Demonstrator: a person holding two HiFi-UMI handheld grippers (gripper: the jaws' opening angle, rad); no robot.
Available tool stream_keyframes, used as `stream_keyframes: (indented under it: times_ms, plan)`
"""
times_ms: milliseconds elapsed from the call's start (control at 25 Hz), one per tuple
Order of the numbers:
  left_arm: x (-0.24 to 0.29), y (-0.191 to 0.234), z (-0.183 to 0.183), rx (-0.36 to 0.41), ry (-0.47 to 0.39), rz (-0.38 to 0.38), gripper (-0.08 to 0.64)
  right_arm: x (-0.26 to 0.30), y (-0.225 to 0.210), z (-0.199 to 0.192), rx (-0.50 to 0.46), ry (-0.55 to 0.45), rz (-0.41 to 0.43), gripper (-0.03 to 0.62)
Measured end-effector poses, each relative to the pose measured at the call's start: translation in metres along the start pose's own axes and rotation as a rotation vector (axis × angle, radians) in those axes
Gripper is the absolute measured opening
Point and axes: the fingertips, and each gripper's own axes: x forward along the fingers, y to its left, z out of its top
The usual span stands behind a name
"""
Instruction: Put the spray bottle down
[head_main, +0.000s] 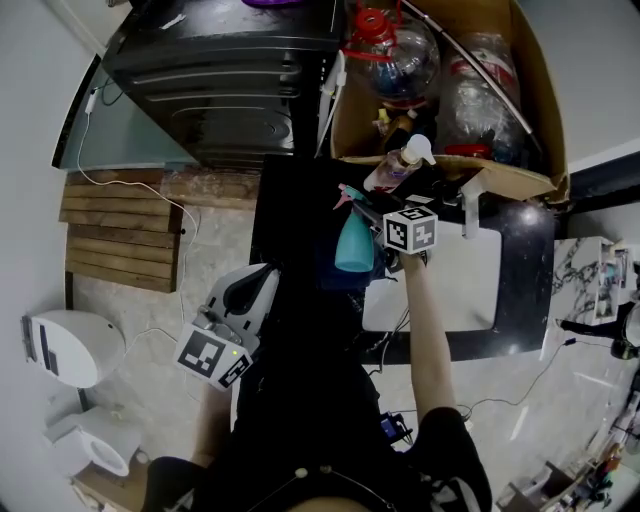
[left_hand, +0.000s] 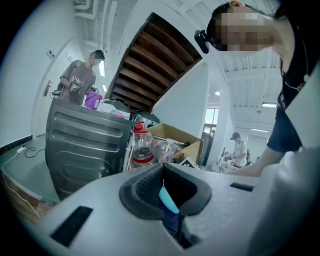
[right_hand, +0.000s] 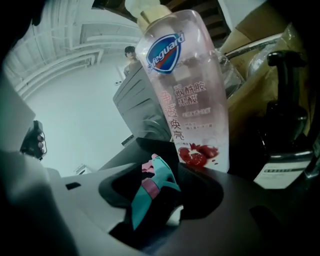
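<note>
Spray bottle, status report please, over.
Right claw opening, spray bottle between its jaws, apparently standing on black table. Left claw shut, empty, away from table. Soap bottle close ahead.

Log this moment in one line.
right tongs: opening, spray bottle neck between | left tongs: shut, empty

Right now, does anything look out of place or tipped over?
Nothing looks spilled or broken. The teal spray bottle looks tilted between the opening jaws of the right gripper, which aren't pressing it. Whether its base rests squarely on the black table is unclear.
</note>
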Motion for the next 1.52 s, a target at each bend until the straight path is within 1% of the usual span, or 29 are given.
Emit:
stream_keyframes:
  times_ms: [200,440,560,680,800,880,1000,1080,1160,1200,1320,1520]
  plan:
    - [0.0,-0.002,0.0,0.002,0.001,-0.005,0.008,-0.008,-0.001,0.0,0.006,-0.031,-0.014,0.267]
    - [0.004,-0.008,0.003,0.012,-0.005,-0.026,0.008,-0.03,0.007,0.007,0.008,-0.091,-0.016,0.265]
    - [0.006,-0.012,0.006,0.019,-0.013,-0.041,0.008,-0.053,0.022,0.012,-0.002,-0.143,-0.012,0.245]
    - [0.008,-0.016,0.008,0.032,-0.019,-0.059,0.008,-0.081,0.045,0.015,-0.024,-0.21,-0.008,0.242]
    - [0.012,-0.022,0.011,0.053,-0.022,-0.078,0.008,-0.113,0.074,0.022,-0.042,-0.311,0.001,0.231]
    - [0.015,-0.026,0.013,0.067,-0.028,-0.093,0.008,-0.137,0.092,0.027,-0.057,-0.385,-0.013,0.217]
    - [0.019,-0.033,0.016,0.083,-0.044,-0.114,0.008,-0.172,0.115,0.035,-0.083,-0.498,-0.074,0.172]
    - [0.022,-0.036,0.019,0.102,-0.056,-0.12,0.008,-0.195,0.126,0.038,-0.122,-0.572,-0.156,0.137]
    - [0.023,-0.039,0.022,0.124,-0.065,-0.123,0.008,-0.219,0.135,0.038,-0.161,-0.636,-0.247,0.072]
    - [0.023,-0.041,0.024,0.13,-0.071,-0.125,0.008,-0.229,0.14,0.037,-0.173,-0.658,-0.281,0.049]
    - [0.022,-0.045,0.027,0.132,-0.089,-0.134,0.008,-0.249,0.151,0.031,-0.18,-0.685,-0.329,0.003]
    - [0.017,-0.049,0.029,0.131,-0.102,-0.135,0.008,-0.261,0.158,0.013,-0.156,-0.677,-0.37,0.003]
